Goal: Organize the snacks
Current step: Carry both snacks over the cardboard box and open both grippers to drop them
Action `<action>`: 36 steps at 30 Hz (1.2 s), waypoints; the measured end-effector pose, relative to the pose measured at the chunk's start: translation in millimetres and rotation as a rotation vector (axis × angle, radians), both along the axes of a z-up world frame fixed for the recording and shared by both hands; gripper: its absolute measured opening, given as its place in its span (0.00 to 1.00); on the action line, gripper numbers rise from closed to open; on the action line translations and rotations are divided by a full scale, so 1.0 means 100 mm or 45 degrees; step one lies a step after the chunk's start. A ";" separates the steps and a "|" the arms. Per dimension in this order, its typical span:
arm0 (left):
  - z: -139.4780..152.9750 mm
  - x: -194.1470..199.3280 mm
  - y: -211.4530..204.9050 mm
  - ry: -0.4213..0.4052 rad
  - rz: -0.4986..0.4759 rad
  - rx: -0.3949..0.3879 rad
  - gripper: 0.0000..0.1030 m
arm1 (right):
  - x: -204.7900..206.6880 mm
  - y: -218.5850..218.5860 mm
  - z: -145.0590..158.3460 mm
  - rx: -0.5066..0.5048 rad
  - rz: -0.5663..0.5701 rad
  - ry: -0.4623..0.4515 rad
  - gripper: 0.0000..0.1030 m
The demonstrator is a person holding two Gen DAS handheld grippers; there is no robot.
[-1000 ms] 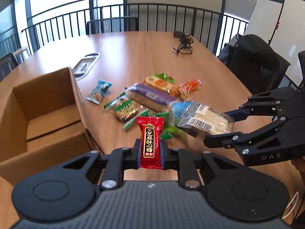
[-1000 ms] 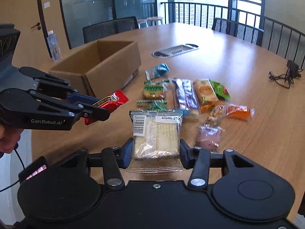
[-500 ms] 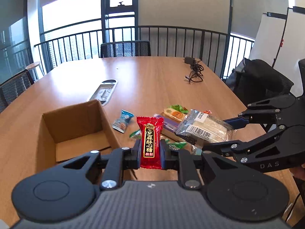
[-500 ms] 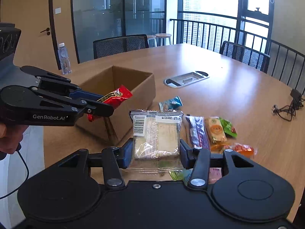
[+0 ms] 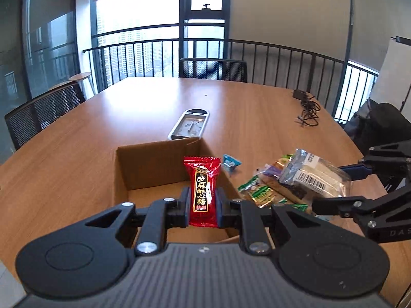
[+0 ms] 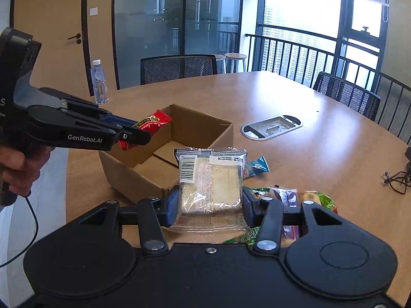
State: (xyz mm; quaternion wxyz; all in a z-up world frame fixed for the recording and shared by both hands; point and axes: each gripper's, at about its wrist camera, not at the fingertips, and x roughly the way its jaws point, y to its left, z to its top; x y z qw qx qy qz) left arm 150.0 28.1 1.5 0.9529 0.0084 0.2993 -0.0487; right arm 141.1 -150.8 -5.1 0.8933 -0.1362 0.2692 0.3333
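Red candy packet [image 5: 203, 190] held upright over open cardboard box [image 5: 156, 169]; clear-wrapped cracker pack [image 6: 210, 184] held above loose snack packets [image 5: 267, 192]

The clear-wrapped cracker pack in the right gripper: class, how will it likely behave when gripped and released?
The clear-wrapped cracker pack probably stays fairly stiff: it stands upright between the right gripper pads without sagging. Its glossy film looks slippery, and the loose crinkled edges will likely flex. Being flat, it should land flat rather than roll.

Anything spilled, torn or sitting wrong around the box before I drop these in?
Nothing stands out. The cardboard box sits upright and open, its bottom empty. The red candy and clear cracker pack look intact in their claws; the loose snacks lie heaped beside the box, none spilled.
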 end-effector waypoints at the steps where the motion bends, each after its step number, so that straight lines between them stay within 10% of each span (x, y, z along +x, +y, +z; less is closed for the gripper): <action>1: -0.02 0.01 0.05 0.003 0.016 -0.006 0.18 | 0.01 0.03 0.01 0.005 0.004 0.002 0.46; 13: -0.15 0.05 0.42 0.017 0.165 -0.052 0.24 | 0.13 0.45 0.02 -0.012 0.073 -0.003 0.46; 27: 0.03 -0.28 0.56 -0.041 0.215 -0.060 0.79 | 0.27 0.71 -0.02 0.028 0.080 -0.017 0.47; 29: 0.04 -0.30 0.58 -0.038 0.225 -0.063 0.81 | 0.27 0.72 -0.01 0.038 0.070 -0.033 0.57; 31: 0.05 -0.32 0.58 -0.036 0.235 -0.064 0.83 | 0.26 0.71 0.01 0.030 0.037 -0.058 0.88; 36: 0.08 -0.35 0.53 -0.041 0.237 -0.045 0.96 | 0.20 0.58 0.10 0.030 0.023 -0.076 0.89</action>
